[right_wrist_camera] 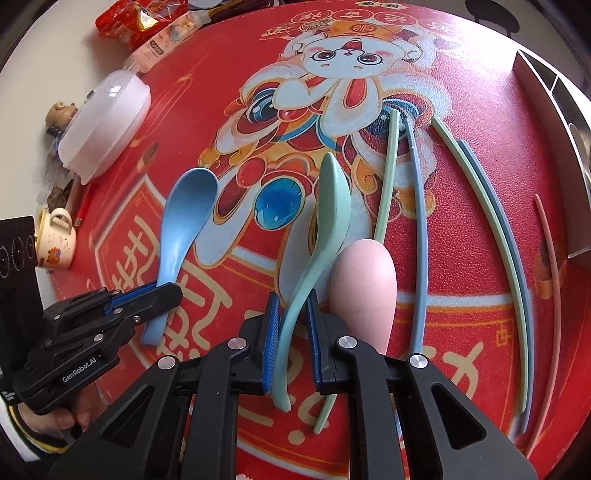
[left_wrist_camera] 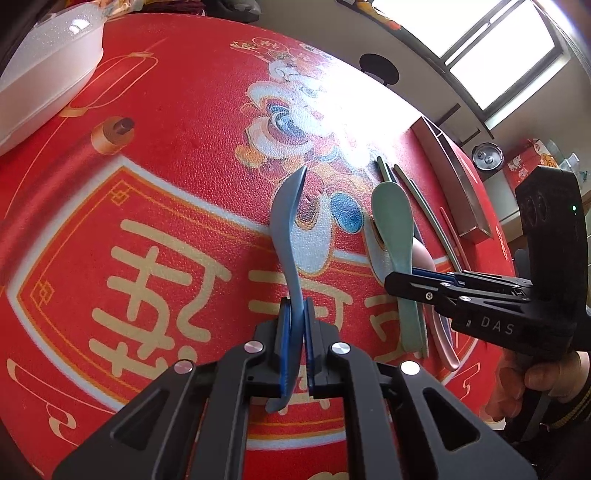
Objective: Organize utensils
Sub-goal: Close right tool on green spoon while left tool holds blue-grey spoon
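My left gripper [left_wrist_camera: 295,314] is shut on the handle of a blue spoon [left_wrist_camera: 286,221], held on edge over the red mat; it also shows in the right wrist view [right_wrist_camera: 186,218]. My right gripper [right_wrist_camera: 291,314] is shut on the handle of a green spoon [right_wrist_camera: 330,206], which also shows in the left wrist view [left_wrist_camera: 393,218]. A pink spoon [right_wrist_camera: 364,288] lies just right of it on the mat. Green, blue and pink chopsticks [right_wrist_camera: 417,229] lie further right.
A metal divided tray [left_wrist_camera: 454,177] stands at the mat's right edge. A white lidded container [right_wrist_camera: 107,125] sits at the left, with a small mug [right_wrist_camera: 55,236], snack packets [right_wrist_camera: 144,18] and a small teapot beyond the mat.
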Available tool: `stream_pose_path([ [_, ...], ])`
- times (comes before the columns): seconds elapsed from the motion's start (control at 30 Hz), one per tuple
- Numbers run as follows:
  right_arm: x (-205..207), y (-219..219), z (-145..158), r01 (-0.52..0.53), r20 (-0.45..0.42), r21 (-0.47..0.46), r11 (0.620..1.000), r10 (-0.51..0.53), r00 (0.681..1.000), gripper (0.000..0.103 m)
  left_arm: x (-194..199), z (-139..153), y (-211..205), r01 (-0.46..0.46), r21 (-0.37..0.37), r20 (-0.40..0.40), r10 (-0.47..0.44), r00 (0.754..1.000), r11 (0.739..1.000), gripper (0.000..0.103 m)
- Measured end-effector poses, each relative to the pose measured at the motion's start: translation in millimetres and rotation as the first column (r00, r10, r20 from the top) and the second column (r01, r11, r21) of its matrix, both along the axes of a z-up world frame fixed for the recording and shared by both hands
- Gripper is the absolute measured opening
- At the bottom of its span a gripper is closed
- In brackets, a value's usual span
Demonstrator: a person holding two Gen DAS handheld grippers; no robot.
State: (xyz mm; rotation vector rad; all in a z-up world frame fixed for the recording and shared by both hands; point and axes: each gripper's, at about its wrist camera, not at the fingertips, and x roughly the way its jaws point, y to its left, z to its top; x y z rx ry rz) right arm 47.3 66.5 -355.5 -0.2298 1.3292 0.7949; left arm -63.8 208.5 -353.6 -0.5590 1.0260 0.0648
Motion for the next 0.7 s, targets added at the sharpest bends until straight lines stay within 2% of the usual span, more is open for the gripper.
stream_pose_path([
  [0.3, 0.2, -4.5, -1.3, 0.012, -0.004, 0.009, 1.000, -0.012, 1.000, 0.007, 0.9, -0.3, -1.9, -0.002, 0.014, 0.007, 0.001, 1.000, 1.000, 0.008],
  [0.5, 0.1, -14.6, -2.9, 0.028, -0.040, 0.037, 0.999, -0.027, 0.999, 0.007, 1.5, -0.2, -1.4, -0.011, -0.002, 0.005, 0.011, 1.000, 1.000, 0.008],
  [0.7, -1.9, -18.8, -1.8, 0.028, -0.045, 0.040, 0.999, -0.026, 0.999, 0.007, 5.7, 3.0, -6.0, -0.007, 0.034, -0.013, 0.007, 1.000, 0.999, 0.007],
])
